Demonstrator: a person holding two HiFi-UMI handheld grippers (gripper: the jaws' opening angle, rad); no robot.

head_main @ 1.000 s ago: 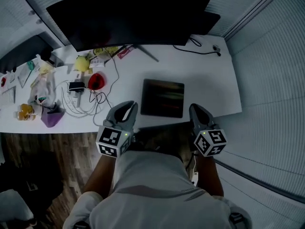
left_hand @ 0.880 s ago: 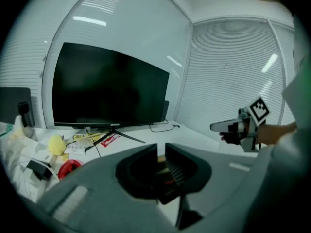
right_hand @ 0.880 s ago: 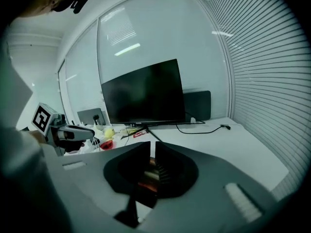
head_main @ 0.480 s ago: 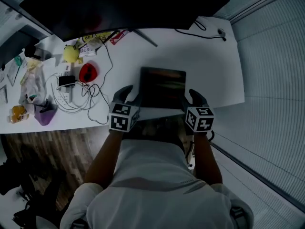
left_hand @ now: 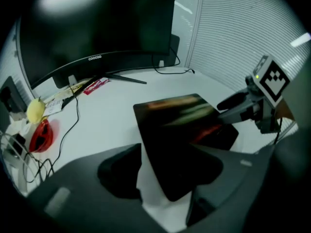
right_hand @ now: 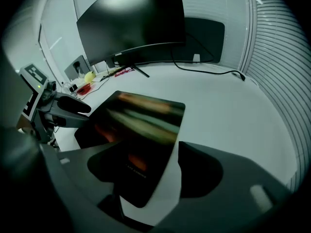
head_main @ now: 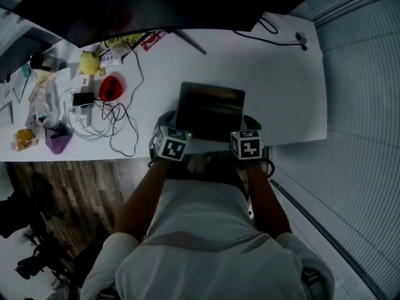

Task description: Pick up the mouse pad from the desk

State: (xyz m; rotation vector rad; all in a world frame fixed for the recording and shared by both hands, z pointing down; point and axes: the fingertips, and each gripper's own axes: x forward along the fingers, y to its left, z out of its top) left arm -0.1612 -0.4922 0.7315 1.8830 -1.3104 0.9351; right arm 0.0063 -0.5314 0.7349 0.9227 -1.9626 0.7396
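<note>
The mouse pad (head_main: 211, 111) is a dark rectangle lying flat on the white desk (head_main: 281, 99), close to the front edge. My left gripper (head_main: 169, 124) is at its near left corner and my right gripper (head_main: 250, 124) at its near right corner. In the left gripper view the pad's (left_hand: 180, 130) corner lies between the opening jaws of the left gripper (left_hand: 167, 178), with the pads not pressing on it. The right gripper view shows the same: the pad's (right_hand: 141, 125) corner sits inside the opening jaws of the right gripper (right_hand: 155, 178), untouched.
A large black monitor (head_main: 156, 5) stands at the back. To the left lie a red mouse (head_main: 110, 87), a yellow object (head_main: 89, 62), tangled cables (head_main: 119, 120) and a purple item (head_main: 59, 144). A cable (head_main: 281, 36) runs at the back right. The person's body fills the foreground.
Both grippers came down and forward from in front of the desk edge to the pad's near corners. Their jaws went from shut to wide apart.
</note>
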